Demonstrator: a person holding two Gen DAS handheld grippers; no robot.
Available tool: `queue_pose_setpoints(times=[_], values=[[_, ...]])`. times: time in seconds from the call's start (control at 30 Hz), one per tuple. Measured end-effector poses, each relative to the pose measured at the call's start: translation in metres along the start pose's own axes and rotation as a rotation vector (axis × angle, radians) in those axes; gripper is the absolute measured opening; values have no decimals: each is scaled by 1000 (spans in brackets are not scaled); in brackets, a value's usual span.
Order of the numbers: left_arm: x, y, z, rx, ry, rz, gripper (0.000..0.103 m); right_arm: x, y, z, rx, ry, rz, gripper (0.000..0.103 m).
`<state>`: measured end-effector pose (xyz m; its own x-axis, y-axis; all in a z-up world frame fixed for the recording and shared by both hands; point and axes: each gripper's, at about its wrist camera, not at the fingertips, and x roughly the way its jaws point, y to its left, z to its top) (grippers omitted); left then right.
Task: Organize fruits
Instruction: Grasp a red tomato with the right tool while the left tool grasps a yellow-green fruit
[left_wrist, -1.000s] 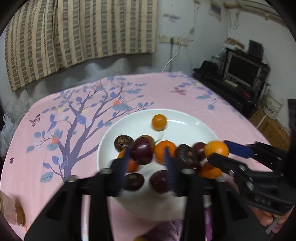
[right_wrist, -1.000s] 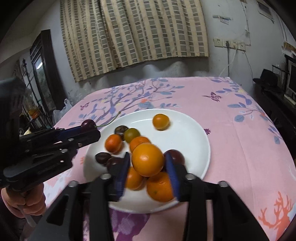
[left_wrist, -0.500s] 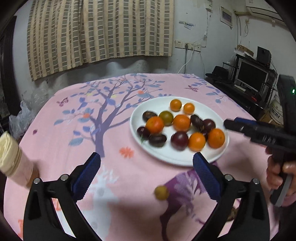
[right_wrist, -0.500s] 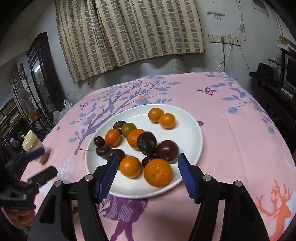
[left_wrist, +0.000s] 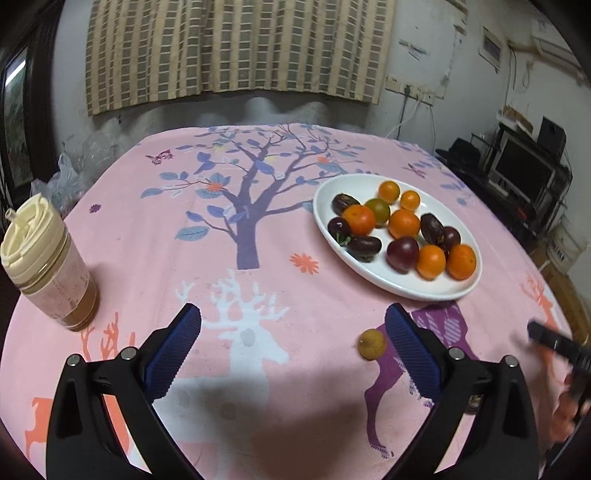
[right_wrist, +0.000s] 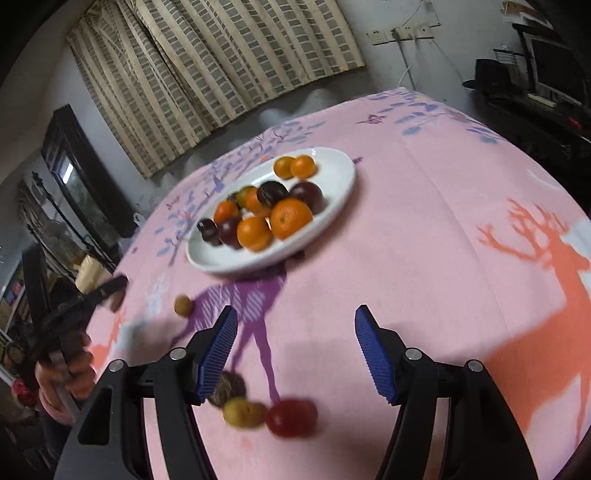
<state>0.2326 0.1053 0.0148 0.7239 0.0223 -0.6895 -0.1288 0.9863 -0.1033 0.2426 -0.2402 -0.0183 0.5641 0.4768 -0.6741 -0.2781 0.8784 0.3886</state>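
A wide white ceramic plate (left_wrist: 397, 288) on the pink tree-and-deer printed tablecloth (left_wrist: 229, 288) carries about a dozen oranges and dark purple plums, so most of the sorting looks done. Four pieces lie loose on the cloth at the near edge: a small yellow-brown round fruit (left_wrist: 372, 343) just beside the left gripper (left_wrist: 291, 354), whose blue-padded jaws are spread wide over bare cloth, and a brown rough-skinned fruit (right_wrist: 226, 388), a yellow-green fruit (right_wrist: 243, 412) and a red tomato-like fruit (right_wrist: 291, 417) bunched low under the right gripper (right_wrist: 295, 354), whose jaws, half parted and just closing slightly, pinch nothing. A lidded cream-topped drink cup (left_wrist: 46, 258) stands well apart
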Motion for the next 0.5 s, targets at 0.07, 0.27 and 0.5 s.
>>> queue_pose_setpoints(times=[0.07, 0.27, 0.5], values=[[-1, 5, 1, -30, 7, -21, 98, -2, 9, -20, -26, 36, -52, 59], [0, 3, -1, -28, 27, -35, 98, 0, 19, -43, -46, 84, -121, 48], [0, -3, -3, 7, 19, -12, 98, 10, 21, -40, -70, 117, -176, 44]])
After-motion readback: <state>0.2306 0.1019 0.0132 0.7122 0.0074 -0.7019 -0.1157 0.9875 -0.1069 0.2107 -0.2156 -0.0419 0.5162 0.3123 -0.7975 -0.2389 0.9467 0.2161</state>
